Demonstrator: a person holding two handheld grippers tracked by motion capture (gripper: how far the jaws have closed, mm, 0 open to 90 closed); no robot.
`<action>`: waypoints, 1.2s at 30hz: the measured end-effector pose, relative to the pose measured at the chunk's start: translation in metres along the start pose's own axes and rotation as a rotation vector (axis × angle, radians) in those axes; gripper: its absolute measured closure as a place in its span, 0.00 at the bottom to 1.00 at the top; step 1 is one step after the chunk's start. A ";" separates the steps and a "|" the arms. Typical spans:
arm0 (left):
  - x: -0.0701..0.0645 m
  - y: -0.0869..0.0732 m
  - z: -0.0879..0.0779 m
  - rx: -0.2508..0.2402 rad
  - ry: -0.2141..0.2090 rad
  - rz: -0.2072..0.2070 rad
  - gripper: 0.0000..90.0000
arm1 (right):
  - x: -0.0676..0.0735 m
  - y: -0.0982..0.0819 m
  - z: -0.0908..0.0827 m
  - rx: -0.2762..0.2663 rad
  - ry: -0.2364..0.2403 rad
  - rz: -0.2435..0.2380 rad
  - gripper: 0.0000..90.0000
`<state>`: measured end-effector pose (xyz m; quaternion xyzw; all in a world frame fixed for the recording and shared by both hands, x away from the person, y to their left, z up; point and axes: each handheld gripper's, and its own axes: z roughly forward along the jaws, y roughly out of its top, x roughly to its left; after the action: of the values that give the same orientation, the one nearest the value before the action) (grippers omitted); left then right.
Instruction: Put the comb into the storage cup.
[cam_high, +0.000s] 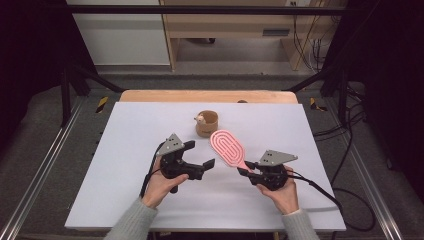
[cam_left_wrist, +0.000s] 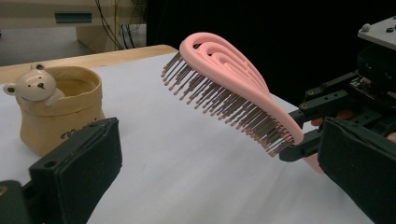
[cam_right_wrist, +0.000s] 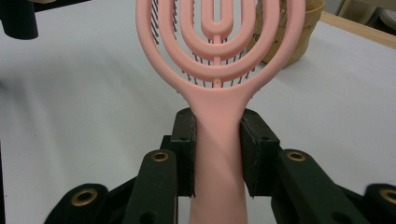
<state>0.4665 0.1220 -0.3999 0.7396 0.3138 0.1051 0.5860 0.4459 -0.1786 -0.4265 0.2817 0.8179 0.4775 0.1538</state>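
While R hand-held gripper (cam_high: 246, 169) clamps pink hairbrush (cam_high: 228, 148) handle, head raised off table, L hand-held gripper (cam_high: 202, 156) agape, level.

Hidden and cut-off parts

In the right gripper view the pink hairbrush (cam_right_wrist: 219, 70) loses the top of its head past the upper edge and its handle end past the lower edge, and the brush covers most of the tan cup (cam_right_wrist: 299, 37) behind it. In the left gripper view the handle's end is hidden behind the left gripper's (cam_left_wrist: 219, 172) own near jaw, and the lettering on the cup (cam_left_wrist: 60, 112) is partly covered (unreadable). In the high view the bear figure (cam_high: 200, 119) is too small for detail.
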 end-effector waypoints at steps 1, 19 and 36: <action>-0.001 0.000 0.002 0.002 -0.002 -0.003 0.00 | 0.000 0.000 0.000 -0.001 -0.001 -0.001 0.77; -0.007 0.002 0.014 0.008 -0.025 -0.026 0.00 | 0.001 0.001 -0.001 -0.021 -0.002 0.002 0.77; -0.013 0.004 0.025 0.014 -0.042 -0.041 0.00 | 0.001 0.001 -0.001 -0.040 0.005 0.007 0.77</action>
<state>0.4713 0.0938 -0.4005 0.7391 0.3171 0.0752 0.5895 0.4448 -0.1782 -0.4249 0.2805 0.8076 0.4949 0.1558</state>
